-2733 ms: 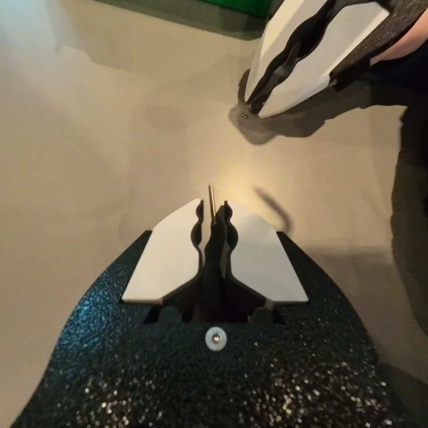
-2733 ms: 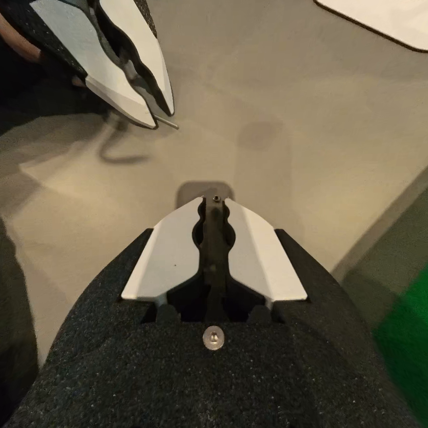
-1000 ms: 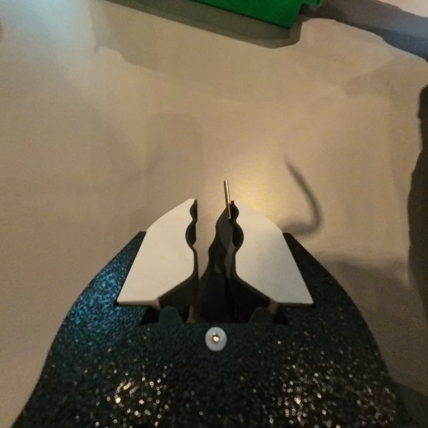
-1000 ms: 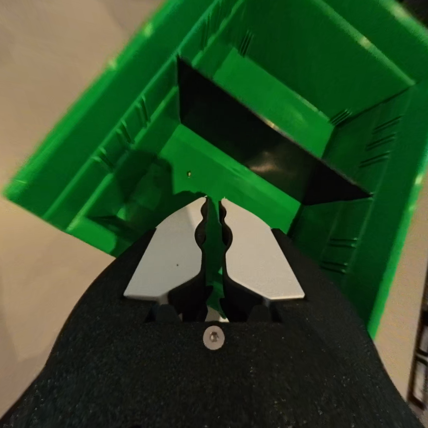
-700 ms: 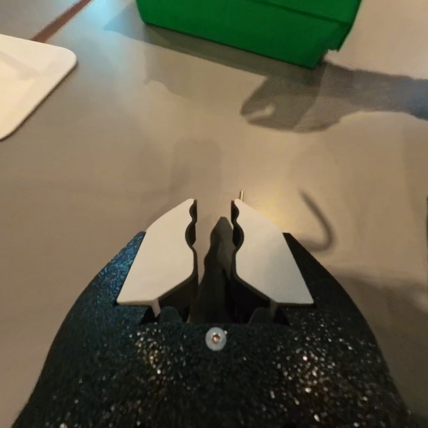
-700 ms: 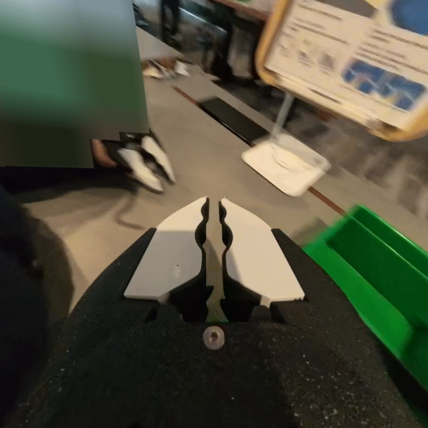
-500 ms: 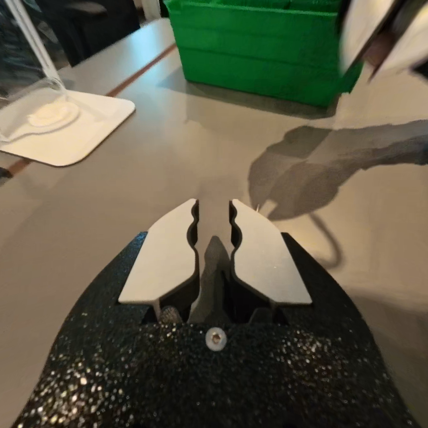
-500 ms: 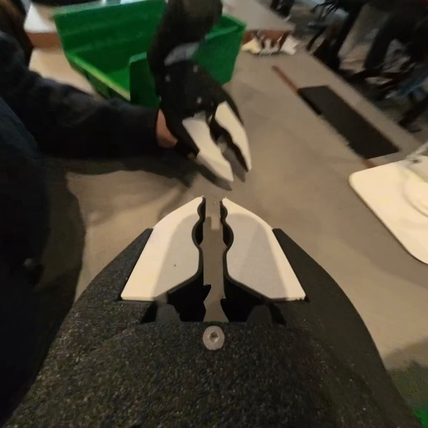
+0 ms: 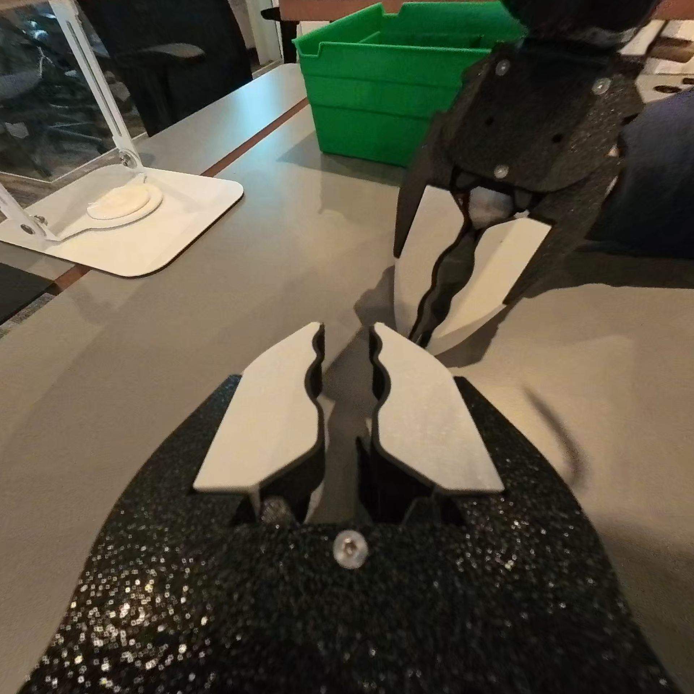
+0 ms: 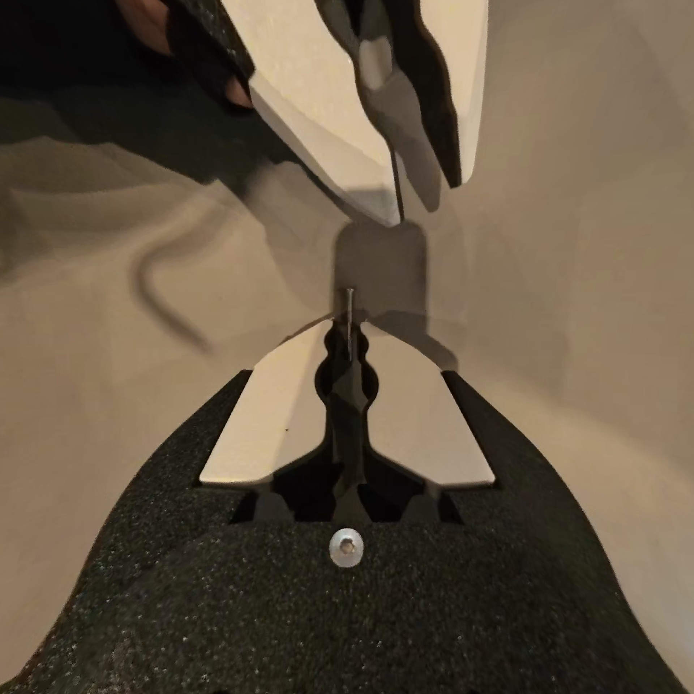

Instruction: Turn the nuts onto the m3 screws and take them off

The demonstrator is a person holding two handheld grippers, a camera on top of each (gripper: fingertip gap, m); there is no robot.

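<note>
R gripper [image 10: 347,323] fingers pinch thin screw [image 10: 350,311]; L gripper [image 10: 417,202] above.

Pretty tight right in front: my right hand-held gripper [image 9: 422,338] sits nose to nose with my left hand-held gripper [image 9: 346,330]. Green bin [image 9: 379,94] blocks the far side, white stand base [image 9: 124,233] sits off left, bare bench [image 9: 150,356] between.

A bright green bin [image 9: 379,94] stands far on the grey table [image 9: 150,338]. At far left lies a white stand base [image 9: 124,225]. Both grippers are speckled black with white fingers [image 9: 270,413].
</note>
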